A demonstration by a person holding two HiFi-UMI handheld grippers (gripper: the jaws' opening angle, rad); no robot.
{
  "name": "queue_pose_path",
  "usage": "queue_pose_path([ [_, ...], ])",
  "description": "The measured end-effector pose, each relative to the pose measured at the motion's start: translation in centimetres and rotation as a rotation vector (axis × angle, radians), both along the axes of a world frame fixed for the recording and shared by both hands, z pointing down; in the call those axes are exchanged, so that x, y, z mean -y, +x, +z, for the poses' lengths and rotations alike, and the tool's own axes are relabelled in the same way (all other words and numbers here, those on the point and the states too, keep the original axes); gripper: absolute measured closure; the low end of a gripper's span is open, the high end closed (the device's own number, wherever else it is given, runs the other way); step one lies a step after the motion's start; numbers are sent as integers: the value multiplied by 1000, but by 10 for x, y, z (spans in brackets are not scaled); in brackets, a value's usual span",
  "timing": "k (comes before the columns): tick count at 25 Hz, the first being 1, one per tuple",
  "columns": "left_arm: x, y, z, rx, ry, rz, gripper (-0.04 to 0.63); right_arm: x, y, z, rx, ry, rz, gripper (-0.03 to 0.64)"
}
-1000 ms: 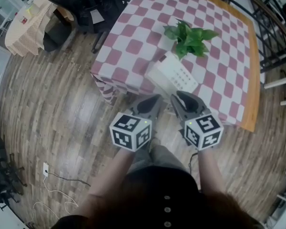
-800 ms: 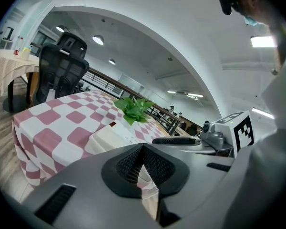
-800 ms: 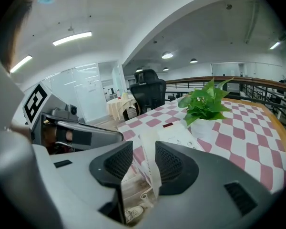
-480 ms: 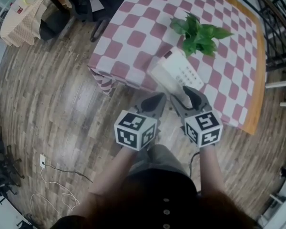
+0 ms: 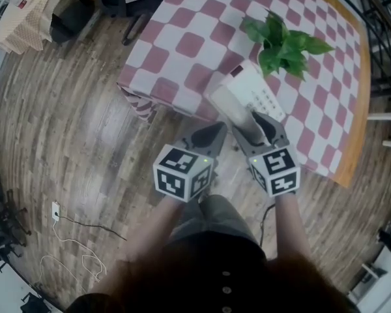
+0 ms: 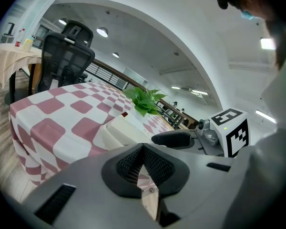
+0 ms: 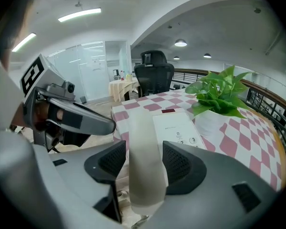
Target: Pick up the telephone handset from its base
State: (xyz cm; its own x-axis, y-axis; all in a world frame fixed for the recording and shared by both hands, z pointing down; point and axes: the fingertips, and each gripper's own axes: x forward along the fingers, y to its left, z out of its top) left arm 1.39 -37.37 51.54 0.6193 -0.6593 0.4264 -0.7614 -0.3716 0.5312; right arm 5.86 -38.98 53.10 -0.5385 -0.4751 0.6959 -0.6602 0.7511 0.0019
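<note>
Near the table's (image 5: 182,51) front edge, the handset (image 5: 227,103) lies on its base (image 7: 178,128), between the right gripper's (image 7: 144,162) jaws, which have just been opening wide and do not press it. The left gripper's (image 6: 143,151) jaws are together, empty.

Telephone base (image 5: 266,94) sits on surface (image 5: 182,44) near front edge. Handset (image 5: 227,102) lies along base's left side. Plant (image 5: 283,44) behind base. Chair (image 7: 155,75) beyond far corner.
</note>
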Motion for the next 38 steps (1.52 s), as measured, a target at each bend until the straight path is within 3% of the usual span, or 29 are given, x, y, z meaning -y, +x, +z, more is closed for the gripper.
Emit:
queue_pose_path([
  [18,5,-5,16,-14,-38,16,589,9,-15,14,-78,10,-65,393],
  [38,10,-11,3,-10,-11,26,591,10,-17,5,-52,50,-33,396],
])
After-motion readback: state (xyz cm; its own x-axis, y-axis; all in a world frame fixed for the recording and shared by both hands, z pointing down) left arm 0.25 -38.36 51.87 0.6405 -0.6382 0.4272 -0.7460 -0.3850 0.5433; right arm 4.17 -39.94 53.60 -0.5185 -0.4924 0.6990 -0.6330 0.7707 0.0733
